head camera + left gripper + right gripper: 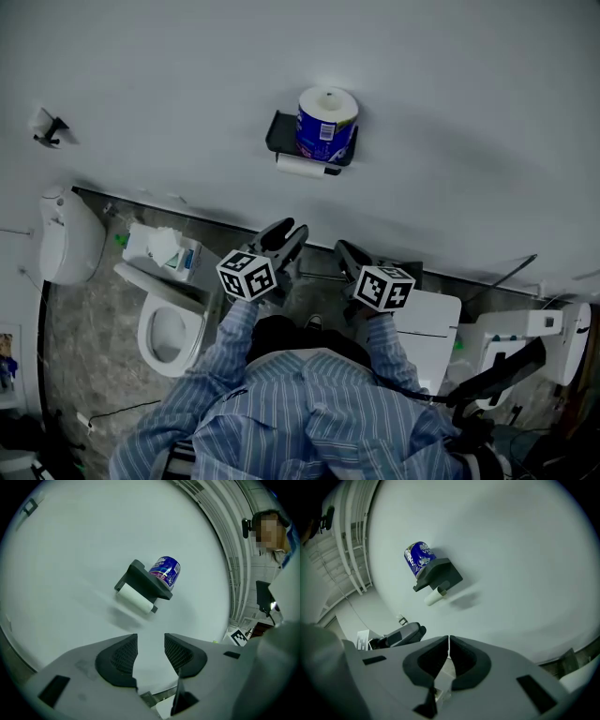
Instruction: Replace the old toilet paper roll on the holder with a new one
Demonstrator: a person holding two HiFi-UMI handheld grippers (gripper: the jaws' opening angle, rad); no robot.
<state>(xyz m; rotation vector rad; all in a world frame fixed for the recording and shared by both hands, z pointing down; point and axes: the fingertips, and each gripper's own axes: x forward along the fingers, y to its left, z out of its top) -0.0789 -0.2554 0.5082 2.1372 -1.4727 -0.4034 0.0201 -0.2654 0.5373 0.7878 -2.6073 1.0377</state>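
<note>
With left tongs [151,644] parted and empty and right tongs [448,641] closed on nothing, we should line the left up squarely with the old roll [136,599] under the holder [142,577].

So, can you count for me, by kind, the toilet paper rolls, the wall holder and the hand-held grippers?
wrapped new roll: 1
thin white roll under the shelf: 1
holder: 1
hand-held grippers: 2, the left hand-held gripper and the right hand-held gripper
Total: 5
</note>
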